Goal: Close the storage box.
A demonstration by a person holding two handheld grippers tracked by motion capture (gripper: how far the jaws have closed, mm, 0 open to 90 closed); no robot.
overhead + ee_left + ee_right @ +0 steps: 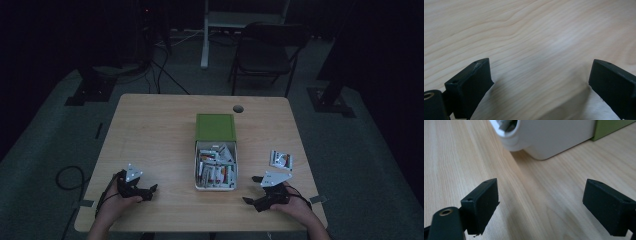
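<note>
Two grippers rest low on the desk (150, 125), one on each side of a white box (216, 186) that is packed with small packets (215, 167) and stands near the middle of the desk, a little toward the near edge; its green lid (215, 127) lies flat, touching the box's far end, probably set there to leave the contents open to reach. One single packet (280, 159) lies by itself toward the right edge, apart from the box and just beyond the right gripper (254, 190). That gripper sits near the near right corner with its jaws spread wide and nothing between them; its own view looks along the desk at the box's rounded white wall, which suggests it is aimed for a reach into the box. The left gripper (150, 190), near the near left corner, is likewise wide open and empty, over bare wood, well apart from the box, seemingly parked out of the way.
</note>
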